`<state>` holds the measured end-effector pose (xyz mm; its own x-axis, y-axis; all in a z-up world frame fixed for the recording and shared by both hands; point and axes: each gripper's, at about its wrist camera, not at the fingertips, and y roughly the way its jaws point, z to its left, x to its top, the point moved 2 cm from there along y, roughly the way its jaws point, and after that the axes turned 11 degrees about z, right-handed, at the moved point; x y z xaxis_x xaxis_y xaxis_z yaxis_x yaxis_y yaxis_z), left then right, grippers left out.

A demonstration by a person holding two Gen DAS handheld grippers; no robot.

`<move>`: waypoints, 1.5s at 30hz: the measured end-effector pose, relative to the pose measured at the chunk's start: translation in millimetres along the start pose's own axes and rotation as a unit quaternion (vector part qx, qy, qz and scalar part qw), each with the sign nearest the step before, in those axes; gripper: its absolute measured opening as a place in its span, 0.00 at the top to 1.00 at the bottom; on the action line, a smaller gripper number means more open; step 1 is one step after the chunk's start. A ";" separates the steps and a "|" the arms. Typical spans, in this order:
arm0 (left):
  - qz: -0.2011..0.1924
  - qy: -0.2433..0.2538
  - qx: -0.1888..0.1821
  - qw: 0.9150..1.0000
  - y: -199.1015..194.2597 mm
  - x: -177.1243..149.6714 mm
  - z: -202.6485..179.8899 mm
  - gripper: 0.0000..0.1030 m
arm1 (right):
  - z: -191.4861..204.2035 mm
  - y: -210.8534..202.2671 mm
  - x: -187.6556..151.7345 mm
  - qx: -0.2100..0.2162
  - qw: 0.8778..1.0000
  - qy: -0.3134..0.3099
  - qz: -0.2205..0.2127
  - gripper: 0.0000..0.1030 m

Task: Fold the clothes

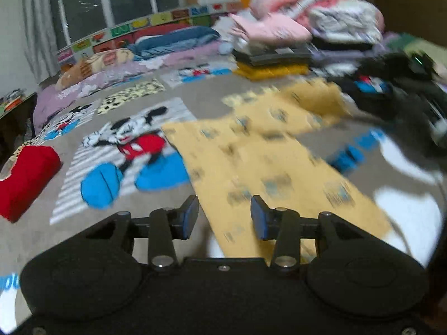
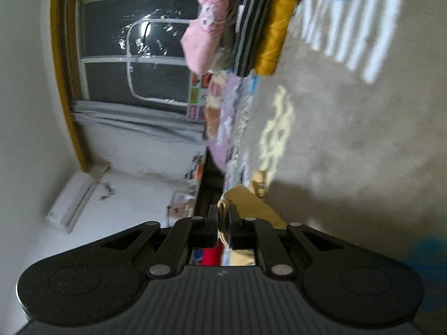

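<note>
Here the yellow patterned garment (image 1: 251, 150) lies spread flat on the bed's grey cartoon-mouse blanket (image 1: 117, 142), blurred by motion. The right hand-held gripper (image 2: 223, 223) is clamped on a bunched edge of that yellow cloth, its view rolled sideways. The left hand-held gripper (image 1: 225, 215) hangs above the garment's near end, jaws apart, nothing between them. A red folded item (image 1: 25, 178) lies at the left; a stack of folded clothes (image 1: 276, 44) sits beyond.
</note>
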<state>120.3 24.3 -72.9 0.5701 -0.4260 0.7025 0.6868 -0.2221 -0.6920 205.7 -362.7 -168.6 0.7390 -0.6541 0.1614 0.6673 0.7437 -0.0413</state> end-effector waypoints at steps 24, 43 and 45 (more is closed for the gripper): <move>0.028 -0.103 -0.078 0.991 160.5 91.6 85.5 0.76 | 11.1 -10.0 22.4 -0.077 0.993 -0.076 0.042 0.49; -0.013 -0.316 -0.295 0.902 153.7 87.1 131.9 0.47 | 12.0 3.2 14.9 -0.236 0.957 -0.166 0.017 0.65; -0.005 -0.372 -0.338 0.864 163.3 79.4 141.1 0.39 | 13.2 8.6 12.0 -0.256 0.949 -0.184 0.017 0.65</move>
<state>341.3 78.0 -106.7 0.8703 0.2057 0.4474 0.4168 -0.7917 -0.4467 219.1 -362.3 -153.9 0.7414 -0.4679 0.4810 0.6708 0.5374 -0.5111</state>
